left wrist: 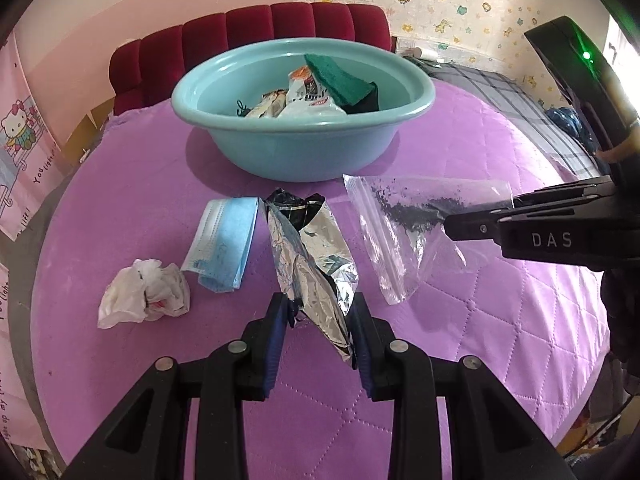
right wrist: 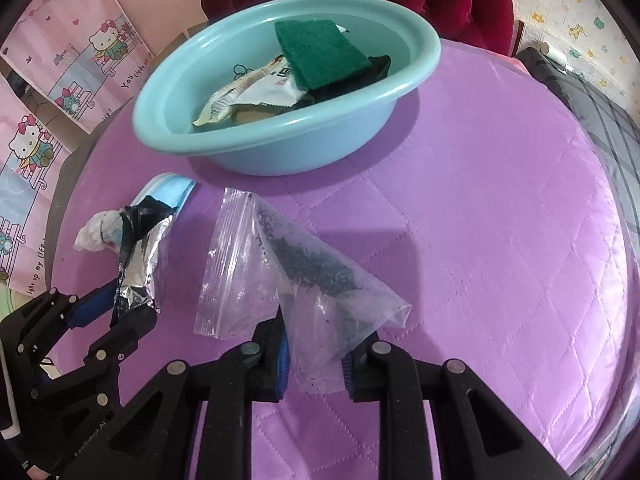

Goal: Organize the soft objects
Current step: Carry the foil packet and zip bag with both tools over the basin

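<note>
Foil first: the left hand-held gripper [left wrist: 320,320] is clamped on the lower end of the foil pouch [left wrist: 312,256], and the pouch rises tilted from the jaws, its far end pointing toward the basin [left wrist: 304,152]. Over on the other side, the right hand-held gripper [right wrist: 314,348] is pinching the zip bag [right wrist: 280,272] by one corner, so the dark grains inside sit in a band across the clear plastic. One item per hand, each gripped at its near end; that looks like a way to leave the rest of it free to drop into the basin. Already in there: a green scrub pad [right wrist: 324,52] on top of some snack packets [right wrist: 248,92]. Waiting on the purple quilted bench [left wrist: 500,300] are the blue mask [left wrist: 224,248] just left of the pouch, and a crumpled white bag [left wrist: 144,300] near it. My read is that both hands carry forward to the basin next, and the limp zip bag could slip from that corner hold
</note>
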Demonstrator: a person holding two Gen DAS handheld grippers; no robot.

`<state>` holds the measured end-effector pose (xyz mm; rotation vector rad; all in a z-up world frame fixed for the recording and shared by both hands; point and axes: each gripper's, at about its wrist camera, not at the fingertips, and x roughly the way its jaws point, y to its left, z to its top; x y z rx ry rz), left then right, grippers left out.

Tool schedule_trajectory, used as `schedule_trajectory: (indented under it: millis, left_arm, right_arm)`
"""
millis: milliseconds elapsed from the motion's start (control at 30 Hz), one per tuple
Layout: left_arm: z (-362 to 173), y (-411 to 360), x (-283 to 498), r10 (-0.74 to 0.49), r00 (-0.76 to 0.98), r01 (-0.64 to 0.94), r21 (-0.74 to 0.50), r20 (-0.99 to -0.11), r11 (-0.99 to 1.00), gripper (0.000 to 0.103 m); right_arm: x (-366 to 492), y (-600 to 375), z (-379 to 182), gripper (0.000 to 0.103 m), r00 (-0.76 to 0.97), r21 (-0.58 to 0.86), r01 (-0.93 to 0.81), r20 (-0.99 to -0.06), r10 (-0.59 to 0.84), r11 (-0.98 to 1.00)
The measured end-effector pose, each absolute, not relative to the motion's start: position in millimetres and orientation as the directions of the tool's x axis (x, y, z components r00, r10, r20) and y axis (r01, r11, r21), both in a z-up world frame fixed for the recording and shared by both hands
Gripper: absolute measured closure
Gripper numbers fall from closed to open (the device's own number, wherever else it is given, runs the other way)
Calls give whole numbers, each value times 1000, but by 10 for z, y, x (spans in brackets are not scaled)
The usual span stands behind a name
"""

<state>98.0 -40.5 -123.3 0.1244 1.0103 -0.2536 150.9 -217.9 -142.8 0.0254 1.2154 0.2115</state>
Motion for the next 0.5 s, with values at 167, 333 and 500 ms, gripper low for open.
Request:
schedule_trajectory:
  millis: [167,333,500]
  left_arm:
    - [-1133,-402,895,-157,522,275,-9,-838,961,68]
    - [-1056,-392,832,-168,530,280,-16,-831,960,68]
    - [-950,-362,802,-172,543,284,-13,-822,959,68]
  right_arm:
    - [1378,-2182,-1330,82,342,127,-146,-924,171,981]
    - [1227,-2137,-1307,82,361,121,-140,-918,165,983]
    - [1144,-2128,-1187,82,377,122,-138,-911,166,983]
